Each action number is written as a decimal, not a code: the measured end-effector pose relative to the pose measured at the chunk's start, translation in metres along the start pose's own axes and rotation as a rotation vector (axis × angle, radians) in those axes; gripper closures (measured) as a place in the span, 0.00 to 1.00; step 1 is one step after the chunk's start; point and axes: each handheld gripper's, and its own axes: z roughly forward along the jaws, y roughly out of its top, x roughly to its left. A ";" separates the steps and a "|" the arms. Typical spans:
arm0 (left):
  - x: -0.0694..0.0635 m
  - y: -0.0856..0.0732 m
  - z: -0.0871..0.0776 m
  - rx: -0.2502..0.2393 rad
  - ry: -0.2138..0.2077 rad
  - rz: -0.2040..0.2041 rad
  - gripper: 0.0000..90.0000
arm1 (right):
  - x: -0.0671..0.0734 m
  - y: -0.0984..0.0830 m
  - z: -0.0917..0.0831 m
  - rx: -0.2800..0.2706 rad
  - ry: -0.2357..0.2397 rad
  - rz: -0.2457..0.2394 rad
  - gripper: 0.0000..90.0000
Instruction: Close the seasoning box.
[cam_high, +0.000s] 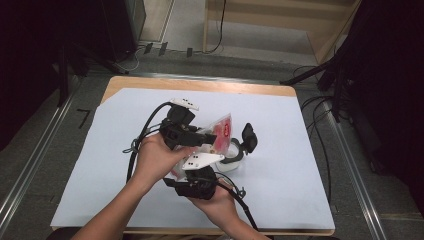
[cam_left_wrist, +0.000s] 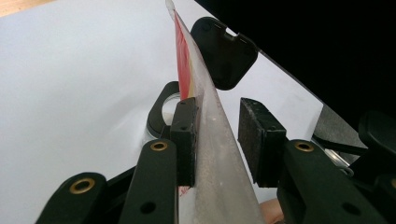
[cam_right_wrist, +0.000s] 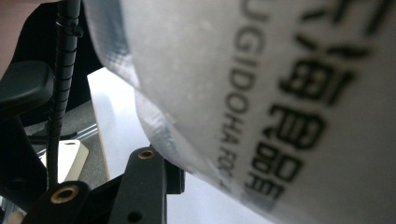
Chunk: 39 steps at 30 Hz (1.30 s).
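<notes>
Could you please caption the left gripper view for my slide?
Left gripper straddles a clear plastic bag, with an open black-lidded container behind.

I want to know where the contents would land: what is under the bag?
Under the bag sits a round container with a black rim and its hinged black lid open. The bag and grippers cover most of it, so its inside cannot be seen.

a clear plastic bag (cam_high: 220, 132) with red print, held upright above the table.

A lab-like recording room: a wooden table (cam_high: 200, 84) under a white sheet (cam_high: 280, 165) between metal floor rails (cam_high: 30, 165), with loose cables (cam_high: 320, 145), black stands (cam_high: 340, 75) and grey carpet (cam_high: 240, 62)
</notes>
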 end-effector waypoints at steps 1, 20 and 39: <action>0.000 0.000 0.000 0.000 0.000 0.000 0.76 | 0.000 0.000 0.000 0.000 0.000 0.000 0.70; -0.001 0.000 0.000 -0.005 0.004 0.005 0.76 | 0.000 0.000 0.000 0.003 0.001 0.003 0.70; -0.001 -0.001 0.000 -0.006 0.003 0.004 0.76 | 0.000 0.000 0.000 0.004 -0.001 0.003 0.70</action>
